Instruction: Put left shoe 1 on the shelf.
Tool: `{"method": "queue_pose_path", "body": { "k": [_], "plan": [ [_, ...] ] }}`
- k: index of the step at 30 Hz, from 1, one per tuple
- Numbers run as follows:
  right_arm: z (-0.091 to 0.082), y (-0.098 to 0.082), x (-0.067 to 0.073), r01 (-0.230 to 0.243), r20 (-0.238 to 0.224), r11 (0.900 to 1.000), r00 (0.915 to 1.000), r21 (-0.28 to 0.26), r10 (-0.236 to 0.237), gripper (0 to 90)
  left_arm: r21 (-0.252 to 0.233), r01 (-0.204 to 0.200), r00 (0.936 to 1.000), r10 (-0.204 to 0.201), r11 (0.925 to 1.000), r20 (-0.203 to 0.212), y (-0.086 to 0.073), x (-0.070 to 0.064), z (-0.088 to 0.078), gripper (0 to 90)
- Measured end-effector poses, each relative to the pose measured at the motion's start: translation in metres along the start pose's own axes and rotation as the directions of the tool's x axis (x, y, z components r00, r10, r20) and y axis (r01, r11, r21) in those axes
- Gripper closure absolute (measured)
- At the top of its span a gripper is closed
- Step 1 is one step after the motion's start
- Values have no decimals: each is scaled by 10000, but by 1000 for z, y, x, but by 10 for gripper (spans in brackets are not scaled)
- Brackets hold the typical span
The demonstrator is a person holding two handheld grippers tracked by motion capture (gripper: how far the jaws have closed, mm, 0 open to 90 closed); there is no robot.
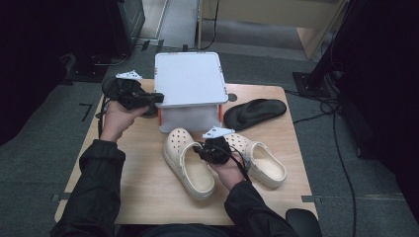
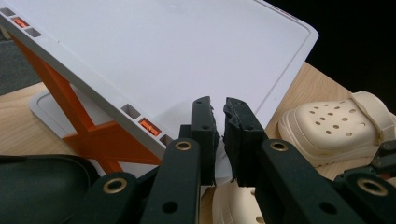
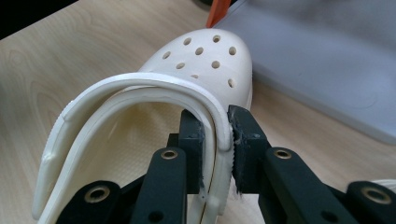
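Note:
A white storage box stands at the back of the wooden table (image 1: pixel 143 192), its lid (image 1: pixel 188 79) (image 2: pixel 163 60) tilted up on orange struts (image 2: pixel 88 126). My left gripper (image 1: pixel 157 97) (image 2: pixel 219 135) is at the lid's near left corner, jaws almost together, pinching the lid's edge. Two cream clogs lie in front of the box. My right gripper (image 1: pixel 200 148) (image 3: pixel 217 140) is shut on the side rim and strap of the left clog (image 1: pixel 185 160) (image 3: pixel 205 65). The right clog (image 1: pixel 262 158) (image 2: pixel 336 126) lies just right of that hand.
A black sandal (image 1: pixel 254 112) lies right of the box. Another black sandal (image 2: pixel 42 186) sits below my left gripper, beside the box's base. Cables run over the dark floor at the right. Bare wood shows at the table's front left.

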State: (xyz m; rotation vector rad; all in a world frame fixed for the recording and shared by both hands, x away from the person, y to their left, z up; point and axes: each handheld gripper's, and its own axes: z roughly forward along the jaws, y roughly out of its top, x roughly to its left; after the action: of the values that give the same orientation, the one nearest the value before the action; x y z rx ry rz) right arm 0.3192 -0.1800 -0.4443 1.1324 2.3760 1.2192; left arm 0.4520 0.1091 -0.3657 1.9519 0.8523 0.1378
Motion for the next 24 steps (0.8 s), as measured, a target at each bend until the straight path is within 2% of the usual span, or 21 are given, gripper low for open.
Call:
{"method": "queue_pose_path", "body": {
  "k": [6, 18, 24],
  "plan": [
    [5, 16, -9, -82, 439, 9999, 9990, -85, 86, 772, -10, -18, 10000, 18, 10000, -46, 0, -1, 0, 825],
    [40, 48, -25, -267, 1346, 9995, 9905, -180, 289, 770, 23, -12, 10000, 12, 10000, -4, 0, 0, 0, 836],
    [57, 58, -32, -628, 1685, 9975, 9834, -322, 674, 768, 36, -12, 10000, 12, 10000, 20, 0, 0, -1, 838]
  ]
}}
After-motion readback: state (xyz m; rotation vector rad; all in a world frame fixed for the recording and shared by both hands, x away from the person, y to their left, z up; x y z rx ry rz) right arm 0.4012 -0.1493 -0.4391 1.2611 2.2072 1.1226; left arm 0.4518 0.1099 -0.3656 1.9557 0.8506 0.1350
